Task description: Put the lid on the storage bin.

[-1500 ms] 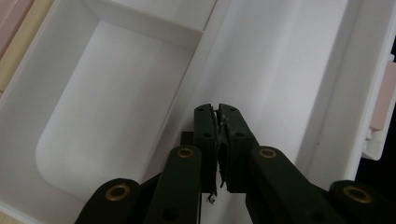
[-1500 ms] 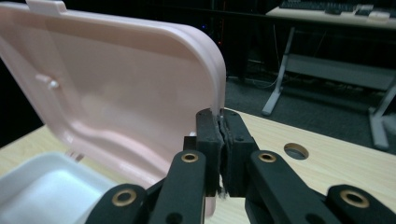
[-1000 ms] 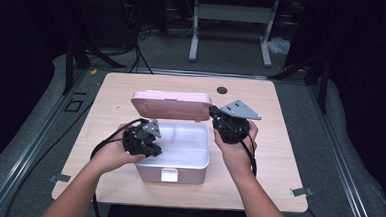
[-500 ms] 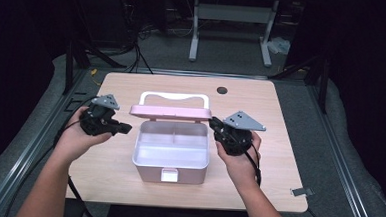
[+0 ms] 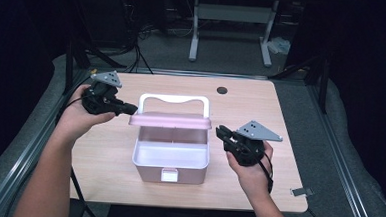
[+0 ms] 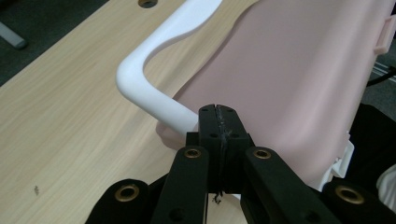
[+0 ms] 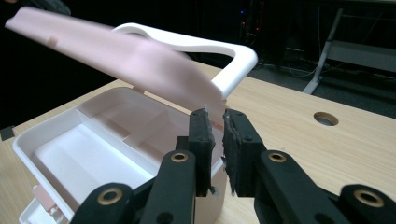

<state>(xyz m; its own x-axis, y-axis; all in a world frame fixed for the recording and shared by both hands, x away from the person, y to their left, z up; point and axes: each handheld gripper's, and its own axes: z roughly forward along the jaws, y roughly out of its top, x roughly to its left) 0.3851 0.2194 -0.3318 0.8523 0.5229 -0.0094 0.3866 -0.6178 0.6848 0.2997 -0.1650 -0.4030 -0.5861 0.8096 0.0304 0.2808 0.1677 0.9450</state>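
A person sits at a wooden table (image 5: 103,154) with a gripper in each hand, working on a pink box (image 5: 171,160) that stands open at the middle of the table.

At the left, the left gripper (image 5: 131,107) is held off the box's upper left corner, its jaws pressed fully together with nothing between them. Its tips sit just beside the left end of the pink lid (image 5: 171,120); whether they touch it cannot be told. In the left gripper view the lid (image 6: 289,79) and the white handle (image 6: 154,100) lie right behind the closed tips.

In the middle, the lid stands about half raised over the box, the handle (image 5: 174,100) showing behind it.

At the right, the right gripper (image 5: 220,135) sits just beside the box's right wall. Its jaws have just been opening and now stand a narrow slit apart, holding nothing.

The step in hand looks like swinging the lid on its hinge. The next move would call for steady contact on the lid's edge, and perhaps bracing the box.

Compared with a second ago, the lid has tipped forward from lying back, the left gripper has left the box's inside for the left, and the right has come nearer and lower.
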